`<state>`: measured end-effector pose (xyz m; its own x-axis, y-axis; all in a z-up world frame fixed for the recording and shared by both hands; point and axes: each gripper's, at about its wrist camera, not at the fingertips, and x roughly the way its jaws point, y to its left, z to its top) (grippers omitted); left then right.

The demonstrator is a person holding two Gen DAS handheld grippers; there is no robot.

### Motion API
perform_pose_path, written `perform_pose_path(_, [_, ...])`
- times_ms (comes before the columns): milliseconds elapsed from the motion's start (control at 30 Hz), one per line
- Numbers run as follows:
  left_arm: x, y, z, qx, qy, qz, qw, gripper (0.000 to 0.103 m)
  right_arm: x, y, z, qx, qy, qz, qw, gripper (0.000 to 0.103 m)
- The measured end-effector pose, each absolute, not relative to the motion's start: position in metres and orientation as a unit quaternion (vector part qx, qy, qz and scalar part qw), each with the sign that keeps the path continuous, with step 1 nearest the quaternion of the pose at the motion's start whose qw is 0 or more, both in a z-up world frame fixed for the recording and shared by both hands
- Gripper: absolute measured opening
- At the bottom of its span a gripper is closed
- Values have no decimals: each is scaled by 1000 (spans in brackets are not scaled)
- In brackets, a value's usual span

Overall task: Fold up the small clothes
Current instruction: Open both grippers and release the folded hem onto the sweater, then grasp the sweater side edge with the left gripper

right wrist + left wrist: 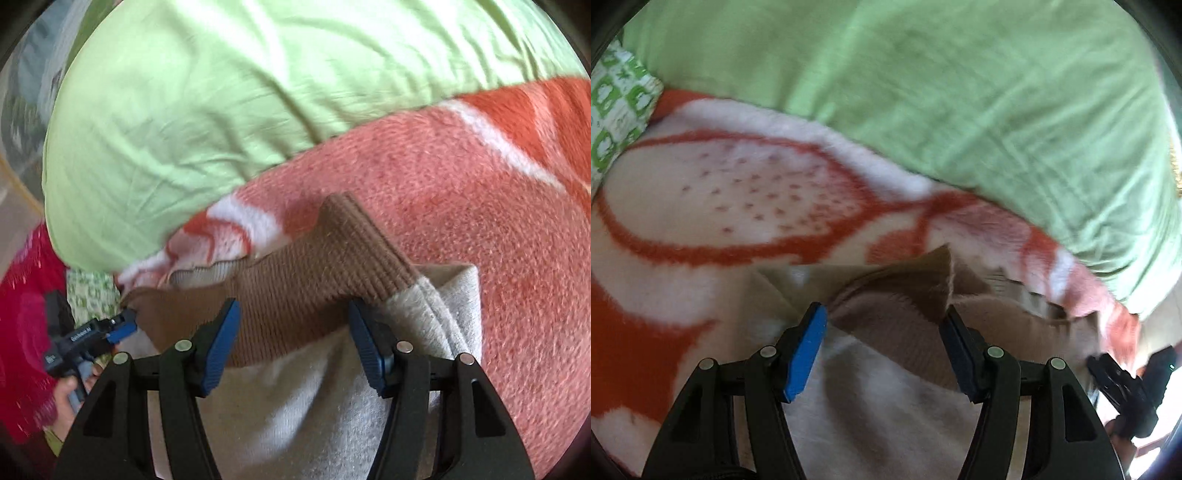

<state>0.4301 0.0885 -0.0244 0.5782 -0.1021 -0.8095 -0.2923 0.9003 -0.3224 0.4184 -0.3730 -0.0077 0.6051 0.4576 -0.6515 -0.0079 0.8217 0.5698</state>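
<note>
Right under both cameras is the garment (295,387), a small cream fleece piece with a brown ribbed band (314,269), lying on the blanket (461,184) and filling the 6 o'clock half of each view. In its own view the right gripper (295,332) has its jaws spread wide with the band running between them, pads not pinching anything. Left gripper (884,328) is the same deal, jaws apart over a brown flap that sticks up toward 12 o'clock. In the right view though, the left one at 9 o'clock looks like its blue tips are right at the band's far end, so I can't tell if it's just touching or starting a bite.

My guess is the step is getting hold of the banded edge at both ends. To do it well I'd pinch the ribbing itself, both layers, since fleece slides, and keep the two grips level so the fold line comes out straight.

Further out, the pillow (960,92) covers everything from 10 to 2 o'clock.

Hard to read: both frames are motion-blurred, the garment's bottom is cut off at 6 o'clock, and whether it's trousers or a top I can't say. Whatever lies under the pillow's edge is hidden.
</note>
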Motion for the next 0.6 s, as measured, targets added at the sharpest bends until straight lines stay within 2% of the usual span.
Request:
perform_pose_path(333, [375,116,-11,-216,459,87,857,63,365,-358,17,266,416,143,857,67])
perform_pose_path(467, [333,116,-9,-224,464,83,853,64,333,-340,11,255,435,166,848,67])
perform_pose_path(600, [308,100,-22,-186,485,88,850,64,303,-331,-4,258,455,177,834,67])
